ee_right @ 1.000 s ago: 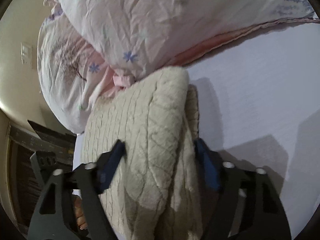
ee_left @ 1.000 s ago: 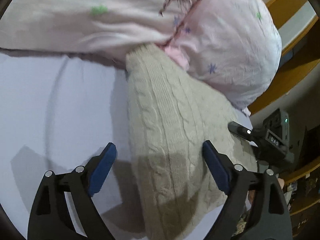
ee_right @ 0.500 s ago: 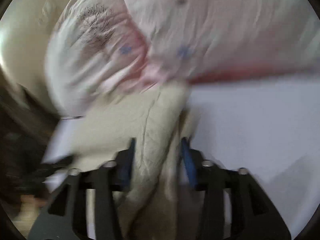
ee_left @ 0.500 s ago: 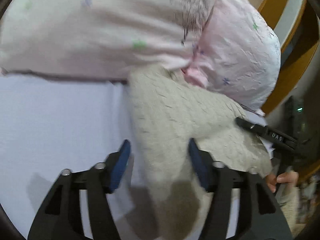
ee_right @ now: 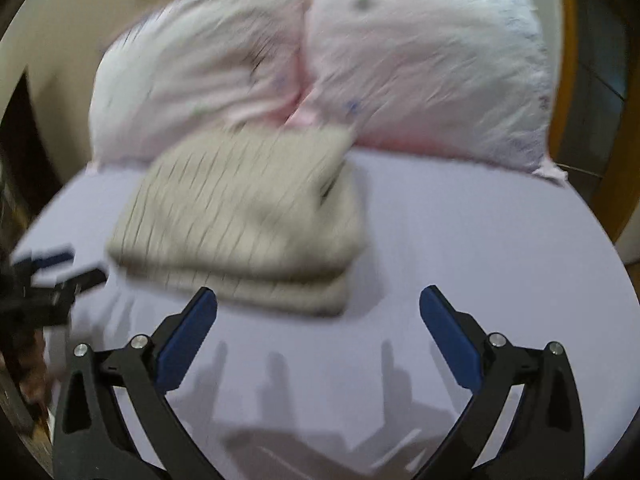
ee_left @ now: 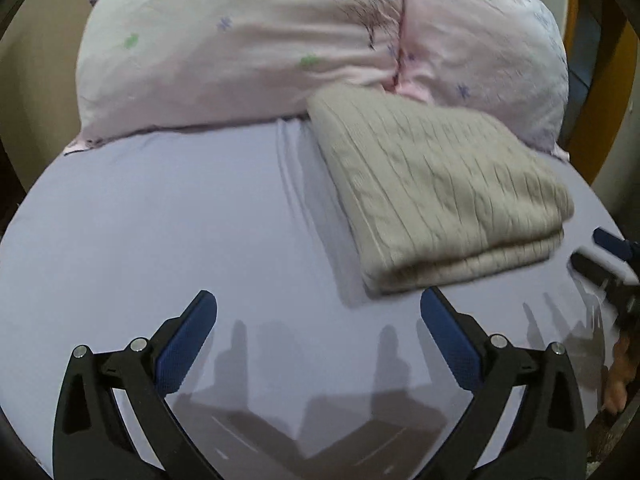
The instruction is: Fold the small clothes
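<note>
Presently, knitwear: one beige cable-knit sweater (ee_left: 436, 192), folded, on lavender bed sheet (ee_left: 160, 220), touching pillows.
Pillows: two pink pillows (ee_left: 240, 48).
Grippers: left hand-held gripper (ee_left: 318, 328) and right hand-held gripper (ee_right: 318, 326), both spread apart, empty.

Both wrist views look low across the bed (ee_left: 160, 220) toward the pillows (ee_left: 240, 48), sharing the folded sweater (ee_left: 432, 184).

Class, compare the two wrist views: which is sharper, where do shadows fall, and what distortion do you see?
Left wrist view: mostly sharp, the folded beige cable-knit sweater shows clear ribs; finger shadows fall on the lilac sheet below. Right wrist view: motion-blurred sweater and pink pillows. Both: fisheye curving, dark round border.
</note>
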Action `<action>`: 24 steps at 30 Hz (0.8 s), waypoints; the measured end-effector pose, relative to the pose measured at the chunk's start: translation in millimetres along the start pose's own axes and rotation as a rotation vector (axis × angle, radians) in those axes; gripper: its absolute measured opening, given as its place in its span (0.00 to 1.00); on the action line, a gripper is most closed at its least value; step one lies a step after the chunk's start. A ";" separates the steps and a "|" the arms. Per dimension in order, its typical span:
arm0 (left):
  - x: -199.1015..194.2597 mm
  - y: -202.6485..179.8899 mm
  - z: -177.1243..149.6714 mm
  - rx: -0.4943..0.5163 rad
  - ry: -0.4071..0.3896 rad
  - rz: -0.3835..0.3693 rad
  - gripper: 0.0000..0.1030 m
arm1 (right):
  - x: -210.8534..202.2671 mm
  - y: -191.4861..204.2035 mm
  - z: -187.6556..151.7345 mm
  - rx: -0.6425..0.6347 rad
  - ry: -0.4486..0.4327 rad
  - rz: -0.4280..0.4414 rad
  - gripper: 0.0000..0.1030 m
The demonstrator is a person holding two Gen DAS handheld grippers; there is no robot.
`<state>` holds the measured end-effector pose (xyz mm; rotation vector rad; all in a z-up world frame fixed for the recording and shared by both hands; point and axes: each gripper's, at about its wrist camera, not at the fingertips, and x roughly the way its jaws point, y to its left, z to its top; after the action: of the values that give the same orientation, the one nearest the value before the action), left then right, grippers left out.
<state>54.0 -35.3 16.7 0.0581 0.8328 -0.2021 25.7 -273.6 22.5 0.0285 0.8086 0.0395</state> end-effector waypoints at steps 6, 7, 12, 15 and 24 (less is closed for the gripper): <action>15.3 -9.4 -3.2 0.015 0.052 0.071 0.99 | 28.5 24.2 -3.5 -0.066 0.143 -0.075 0.98; 18.4 -9.6 -2.6 0.016 0.067 0.083 0.99 | 29.2 22.8 -2.7 -0.056 0.142 -0.073 0.98; 25.4 -8.4 -0.5 -0.001 0.097 0.080 0.99 | 35.8 13.1 -6.5 0.019 0.173 -0.035 0.98; 25.1 -8.8 -1.3 -0.002 0.096 0.081 0.99 | 35.6 14.4 -7.7 0.018 0.173 -0.036 0.98; 22.8 -8.2 -3.0 0.011 0.094 0.068 0.99 | 35.1 13.6 -6.2 0.017 0.173 -0.037 0.98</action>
<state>65.1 -46.4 -1.9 0.1066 0.9223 -0.1410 45.1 -258.4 -6.5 0.0260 0.9823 -0.0001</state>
